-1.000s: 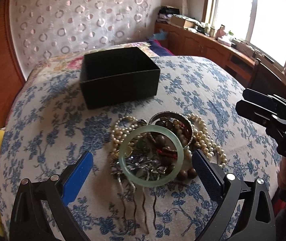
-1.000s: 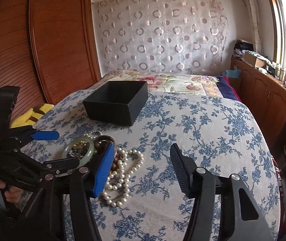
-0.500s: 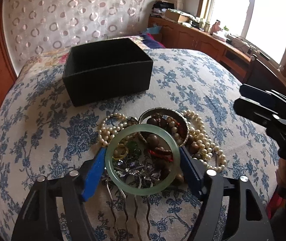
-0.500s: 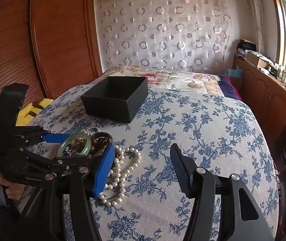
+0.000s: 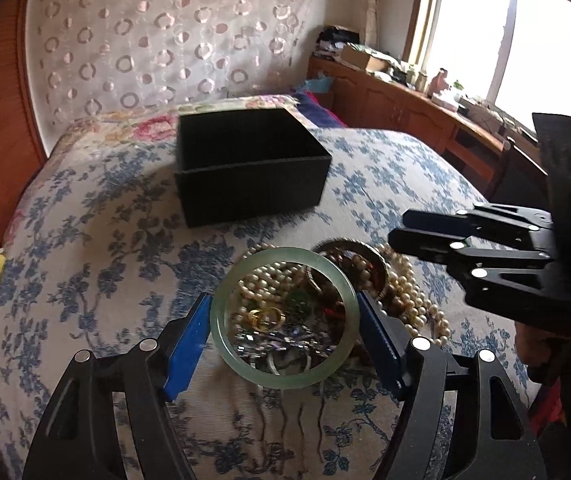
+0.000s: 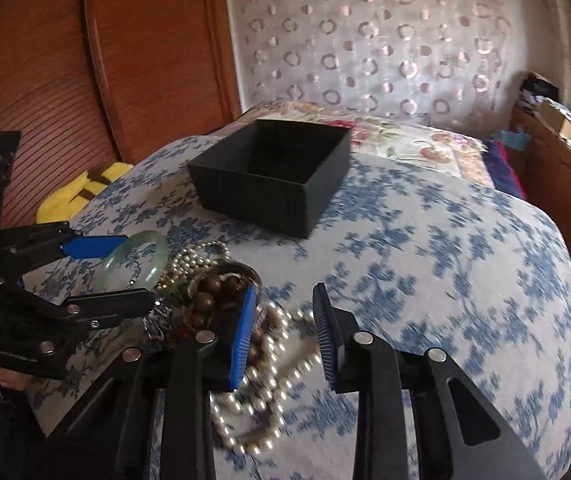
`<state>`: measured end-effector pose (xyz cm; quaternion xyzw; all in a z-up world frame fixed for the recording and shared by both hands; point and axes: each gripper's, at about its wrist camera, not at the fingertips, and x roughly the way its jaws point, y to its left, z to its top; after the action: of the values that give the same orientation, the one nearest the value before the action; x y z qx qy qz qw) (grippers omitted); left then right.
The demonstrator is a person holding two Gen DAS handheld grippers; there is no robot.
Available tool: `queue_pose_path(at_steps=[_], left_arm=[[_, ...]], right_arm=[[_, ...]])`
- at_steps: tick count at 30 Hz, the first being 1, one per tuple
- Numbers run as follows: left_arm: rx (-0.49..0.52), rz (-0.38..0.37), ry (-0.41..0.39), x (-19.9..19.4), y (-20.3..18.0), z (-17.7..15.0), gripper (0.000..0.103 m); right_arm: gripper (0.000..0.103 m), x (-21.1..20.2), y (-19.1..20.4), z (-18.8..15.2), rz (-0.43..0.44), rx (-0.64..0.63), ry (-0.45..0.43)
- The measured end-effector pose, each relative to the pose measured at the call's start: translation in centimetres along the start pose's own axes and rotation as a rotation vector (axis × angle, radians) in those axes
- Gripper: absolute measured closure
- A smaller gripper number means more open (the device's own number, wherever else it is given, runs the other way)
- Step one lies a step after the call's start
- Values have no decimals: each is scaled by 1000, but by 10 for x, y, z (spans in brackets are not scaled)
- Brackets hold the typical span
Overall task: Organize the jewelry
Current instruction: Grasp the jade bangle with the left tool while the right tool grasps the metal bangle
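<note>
A bedroom with a wooden wardrobe [image 6: 45,80], a sheer curtain [image 5: 157,48] patterned with rings and a bright window [image 5: 525,32] holds a bed [image 6: 425,248] under a blue-flowered cover; a black box [image 5: 251,172], open at the top, sits on the cover toward the curtain; nearer the cameras than the box lies a heap of jewelry [image 5: 325,304], with a pearl necklace [image 6: 261,392], brown wooden beads [image 6: 213,300], a small gold ring [image 5: 264,315] and a metal hair comb whose prongs [image 5: 285,416] point away from the box; the left gripper [image 5: 283,322] has its blue fingers [image 5: 187,350] clenched on either side of a pale green bangle [image 5: 281,376], which is raised above the heap on the near side of the box; the right gripper [image 6: 283,332] hangs over the pearl necklace, on the side of the heap away from the wardrobe; its jaws have just been closing, yet the pads are apart with only a loop of pearls seen below the gap, gripping nothing; a yellow cloth [image 6: 81,192] lies at the bed's edge, left of the box.
</note>
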<state>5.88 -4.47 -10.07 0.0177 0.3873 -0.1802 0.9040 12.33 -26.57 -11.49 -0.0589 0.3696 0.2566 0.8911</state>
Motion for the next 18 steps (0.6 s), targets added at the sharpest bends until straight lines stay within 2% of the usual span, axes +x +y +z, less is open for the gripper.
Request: queue_pose_path(at_steps=[7,11,13,18], left_arm=[[-22,29,-31,-10,14,3,34],[-31,32,-35,-10,19,3,34],[-33,33,-38,-11,20,3,34],[-39,32,-45,-12,23,3,34]], right_arm=[[87,24,2,6,44,-4,68],[88,31,4,8,53,-9,91],[93,32,3,10,61,-10,101],[93,36,1,13,70,-5,118]])
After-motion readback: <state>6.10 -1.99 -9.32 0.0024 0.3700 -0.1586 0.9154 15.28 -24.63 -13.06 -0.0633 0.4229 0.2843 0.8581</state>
